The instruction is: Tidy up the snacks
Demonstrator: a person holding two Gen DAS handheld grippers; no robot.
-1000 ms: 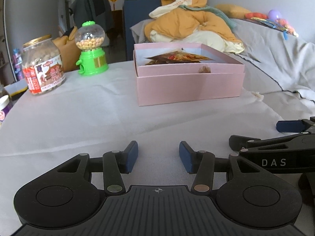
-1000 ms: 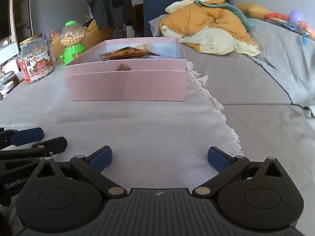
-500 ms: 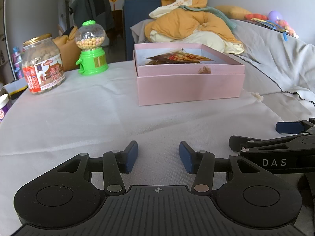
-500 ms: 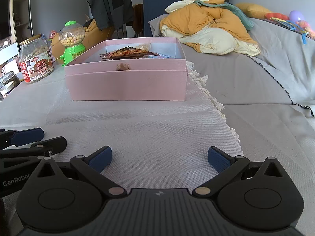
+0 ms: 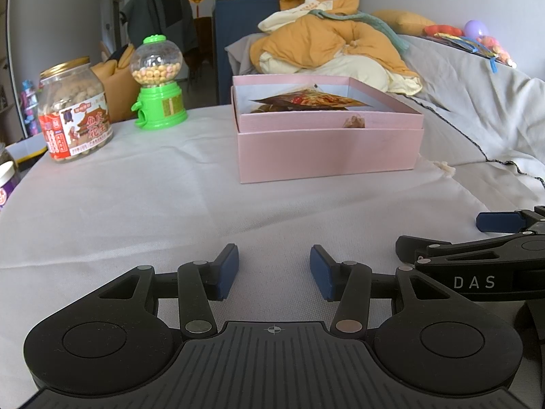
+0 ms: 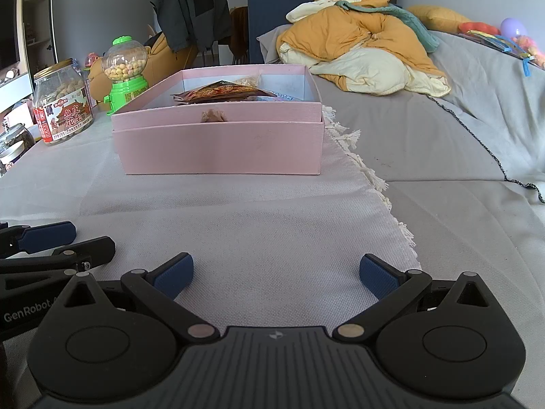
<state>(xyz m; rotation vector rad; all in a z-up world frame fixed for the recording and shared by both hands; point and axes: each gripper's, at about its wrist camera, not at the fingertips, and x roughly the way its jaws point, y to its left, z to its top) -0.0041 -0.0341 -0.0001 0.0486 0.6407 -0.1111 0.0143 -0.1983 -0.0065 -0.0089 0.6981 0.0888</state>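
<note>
The left tongs (image 5: 274, 271) hung low over the near part of the cloth-covered worktop (image 5: 136, 204), their blue pads part-way apart with only bare cloth between them. The right tongs (image 6: 276, 274) hovered just beside them, spread wider and likewise holding nothing; each showed at the edge of the other's view. Toward the far edge of the worktop sat the pink box (image 5: 328, 151), open at the top, near the fringed right edge of the cloth (image 6: 371, 184). Inside it lay a flat red-brown snack packet (image 6: 221, 93) with paler wrapped snacks behind, and a small brown scrap (image 6: 213, 116) showed at the front wall's rim. Toward the far left corner stood a green candy dispenser (image 5: 158, 83) filled with small round sweets, and left of it, apart, a gold-lidded jar (image 5: 73, 110) of peanuts with a red label. Beyond the box, a heap of yellow and cream bedding (image 5: 337, 54) rested on a grey-covered sofa (image 5: 477, 109).
</note>
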